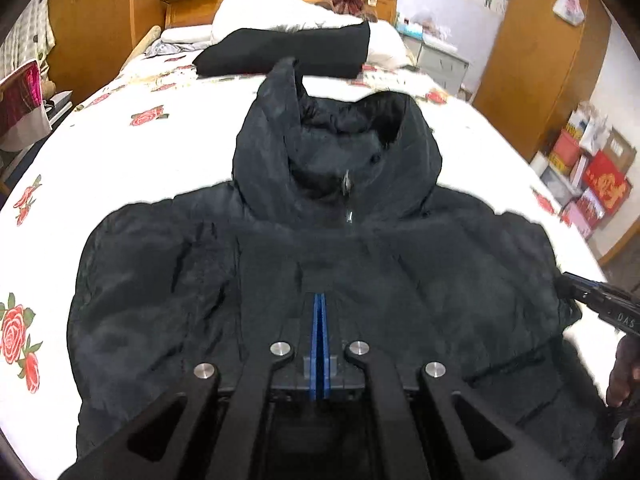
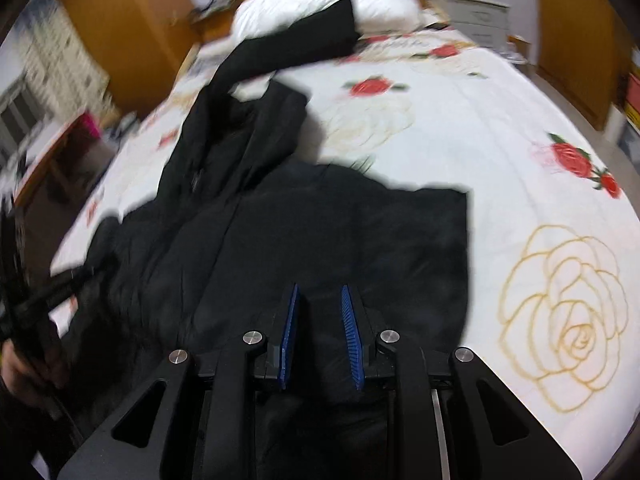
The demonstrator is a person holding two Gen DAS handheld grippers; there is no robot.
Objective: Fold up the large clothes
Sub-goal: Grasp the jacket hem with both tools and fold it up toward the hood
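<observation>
A large black hooded jacket (image 1: 304,264) lies front-up on the bed, hood toward the headboard, sleeves folded in. My left gripper (image 1: 319,300) is shut, blue pads pressed together, low over the jacket's middle near the zip; nothing shows between the pads. The right gripper shows at the right edge of the left wrist view (image 1: 592,296), at the jacket's side. In the right wrist view the right gripper (image 2: 320,300) is open, its blue pads apart over the jacket's (image 2: 320,232) side panel. The left gripper shows blurred at that view's left edge (image 2: 44,300).
The bed has a white sheet with red roses (image 1: 120,152). A second folded black garment (image 1: 288,52) lies against white pillows (image 1: 272,12) by the wooden headboard. Wooden wardrobes (image 1: 540,40) and stacked boxes (image 1: 588,168) stand at the right of the bed.
</observation>
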